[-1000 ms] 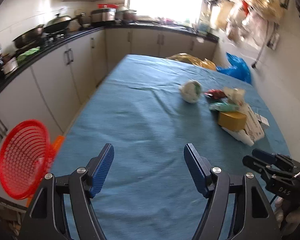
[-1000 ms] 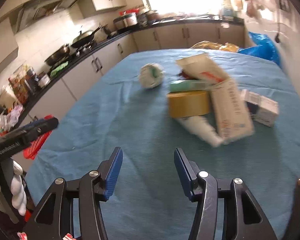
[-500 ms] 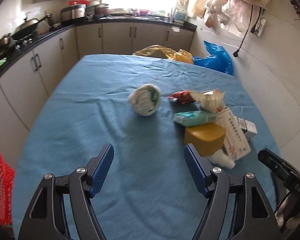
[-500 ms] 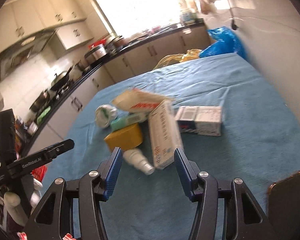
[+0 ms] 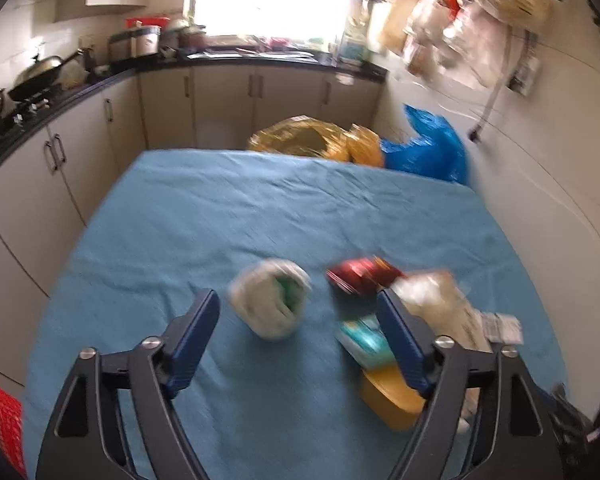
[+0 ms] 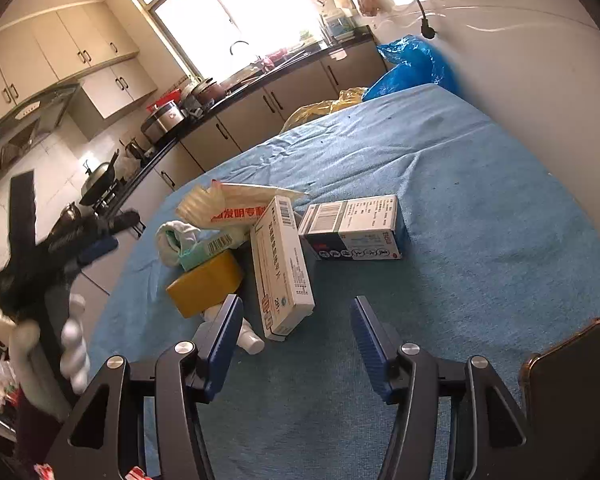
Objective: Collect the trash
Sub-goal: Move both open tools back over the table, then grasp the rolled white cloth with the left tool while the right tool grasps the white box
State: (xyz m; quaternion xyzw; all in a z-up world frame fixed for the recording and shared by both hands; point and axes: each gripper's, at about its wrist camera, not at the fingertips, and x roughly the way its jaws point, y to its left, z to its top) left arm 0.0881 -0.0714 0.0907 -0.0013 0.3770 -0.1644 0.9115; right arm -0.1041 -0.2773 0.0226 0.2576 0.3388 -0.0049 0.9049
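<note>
While I swing both tools in, table (image 5: pixel 220 216) spreads wide under blue cloth, far half bare, wall tight on right side. Trash heap near right edge: long white box (image 6: pixel 282 264), printed carton (image 6: pixel 354 228), yellow block (image 6: pixel 204 282). Crumpled white wad (image 5: pixel 270 304) lies apart, left of heap. Left gripper (image 5: pixel 298 320) released, jaws just widening, wad framed but untouched. Right gripper (image 6: pixel 296 334) released, empty. Step: approach. Next, I reckon: ease forward, clench on wad.
</note>
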